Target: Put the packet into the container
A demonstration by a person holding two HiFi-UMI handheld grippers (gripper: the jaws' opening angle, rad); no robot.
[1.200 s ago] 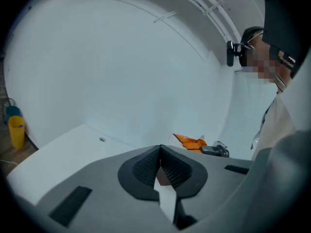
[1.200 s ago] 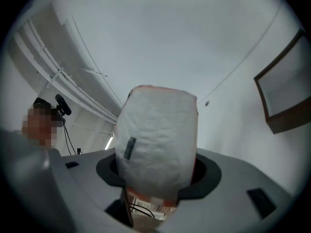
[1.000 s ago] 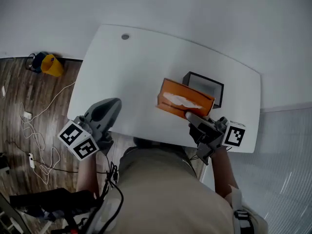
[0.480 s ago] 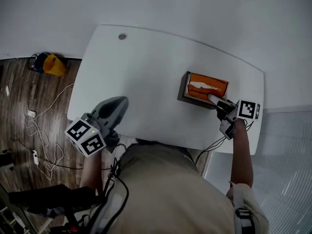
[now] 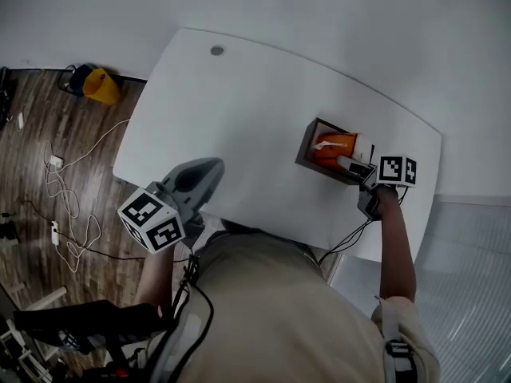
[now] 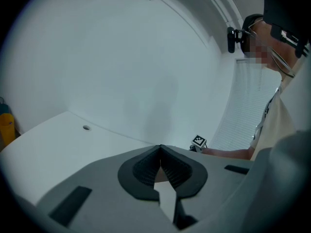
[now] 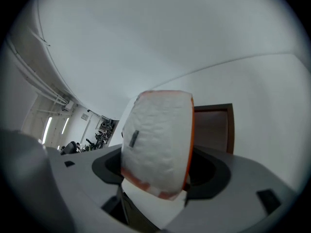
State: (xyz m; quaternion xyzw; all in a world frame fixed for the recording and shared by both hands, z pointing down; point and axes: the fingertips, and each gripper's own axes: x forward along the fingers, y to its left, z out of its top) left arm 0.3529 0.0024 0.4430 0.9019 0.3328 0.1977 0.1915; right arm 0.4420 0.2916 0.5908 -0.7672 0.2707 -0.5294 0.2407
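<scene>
Standing on end, the orange packet (image 5: pixel 334 148) is partly down in the dark container (image 5: pixel 306 147), its top above the rim. The right hand-held gripper (image 5: pixel 343 163), at the container's near side, has just been opening, its jaws spread around the packet's end. What seems left is letting the packet settle and withdrawing. The left hand-held gripper (image 5: pixel 214 166), well apart from the container, is pressed together and empty.

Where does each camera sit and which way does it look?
Head view: on the person's head, looking down at table, left gripper, right gripper, torso.
Left gripper view: on that gripper, facing across the table to the wall; shut fingers show.
Right gripper view: on that gripper, along fingers that have just been opening, packet between them, container behind.
Shared: packet and container, also in head view.
</scene>
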